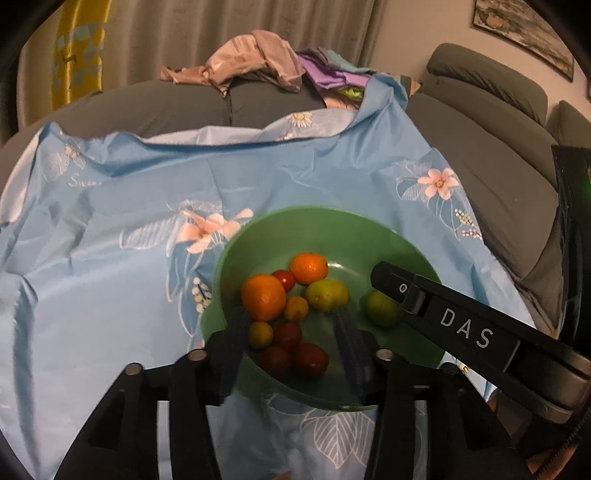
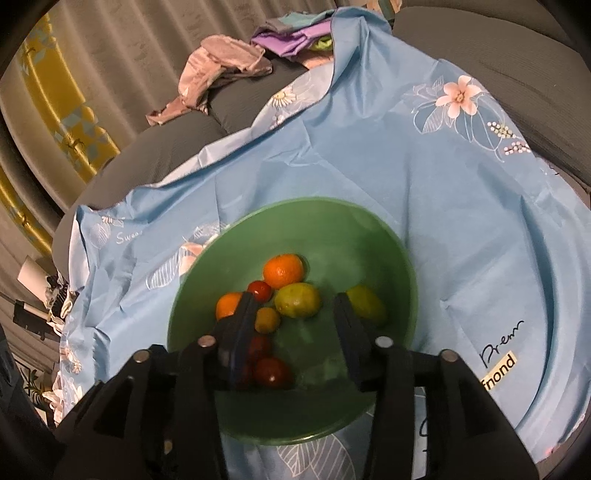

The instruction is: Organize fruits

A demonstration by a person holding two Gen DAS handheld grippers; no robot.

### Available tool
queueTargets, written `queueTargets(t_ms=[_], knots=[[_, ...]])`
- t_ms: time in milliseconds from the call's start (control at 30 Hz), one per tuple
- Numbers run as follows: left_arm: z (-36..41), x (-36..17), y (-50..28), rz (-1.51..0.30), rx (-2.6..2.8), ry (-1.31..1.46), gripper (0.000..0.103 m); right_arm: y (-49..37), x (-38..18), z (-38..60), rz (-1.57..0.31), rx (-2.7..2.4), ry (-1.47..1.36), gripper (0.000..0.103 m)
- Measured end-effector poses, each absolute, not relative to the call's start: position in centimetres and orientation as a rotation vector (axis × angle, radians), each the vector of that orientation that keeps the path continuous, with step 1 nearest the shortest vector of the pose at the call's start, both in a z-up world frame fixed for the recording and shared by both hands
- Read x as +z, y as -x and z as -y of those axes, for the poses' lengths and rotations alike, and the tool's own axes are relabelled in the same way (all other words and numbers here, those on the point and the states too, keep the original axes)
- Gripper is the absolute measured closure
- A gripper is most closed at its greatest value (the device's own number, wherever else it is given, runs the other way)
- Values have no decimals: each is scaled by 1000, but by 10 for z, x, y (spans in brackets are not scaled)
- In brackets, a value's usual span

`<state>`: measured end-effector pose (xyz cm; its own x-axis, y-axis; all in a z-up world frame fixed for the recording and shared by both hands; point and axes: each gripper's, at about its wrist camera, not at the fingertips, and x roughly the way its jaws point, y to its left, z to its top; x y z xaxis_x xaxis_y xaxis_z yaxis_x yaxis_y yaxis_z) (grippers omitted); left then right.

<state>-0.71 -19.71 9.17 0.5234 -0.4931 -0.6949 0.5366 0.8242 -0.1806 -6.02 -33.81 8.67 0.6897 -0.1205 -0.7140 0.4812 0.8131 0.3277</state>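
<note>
A green bowl [image 1: 332, 229] sits on a blue flowered cloth and holds several fruits. Among them are two oranges [image 1: 263, 297] [image 1: 309, 267], two yellow-green fruits [image 1: 327, 294] [image 1: 380, 308] and red ones [image 1: 310, 359]. My left gripper [image 1: 290, 328] hangs open over the bowl's near side, pressing on nothing. My right gripper's finger [image 1: 443, 314] reaches in from the right beside a green fruit. In the right wrist view the bowl [image 2: 295, 206] lies below my open right gripper [image 2: 295, 317]. An orange [image 2: 282, 270] and a green fruit [image 2: 297, 300] lie beyond its fingers. Another green fruit [image 2: 365, 304] is right of them.
The blue cloth [image 1: 110, 295] drapes over a grey sofa [image 1: 498, 177]. A heap of crumpled clothes [image 1: 251, 59] lies on the sofa's back edge, before a curtain [image 1: 184, 33]. A framed picture [image 1: 524, 29] hangs on the wall at the right. Clutter [image 2: 44, 295] stands at the left.
</note>
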Motion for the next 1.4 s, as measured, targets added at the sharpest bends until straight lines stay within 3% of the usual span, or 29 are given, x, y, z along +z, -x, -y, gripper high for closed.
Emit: queueTargets(t_ms=[233, 1400], knots=[[183, 113, 14, -738, -572, -41, 39, 69, 99, 337, -690, -346, -535, 35], [173, 117, 14, -762, -556, -33, 39, 74, 105, 332, -691, -390, -483, 33]])
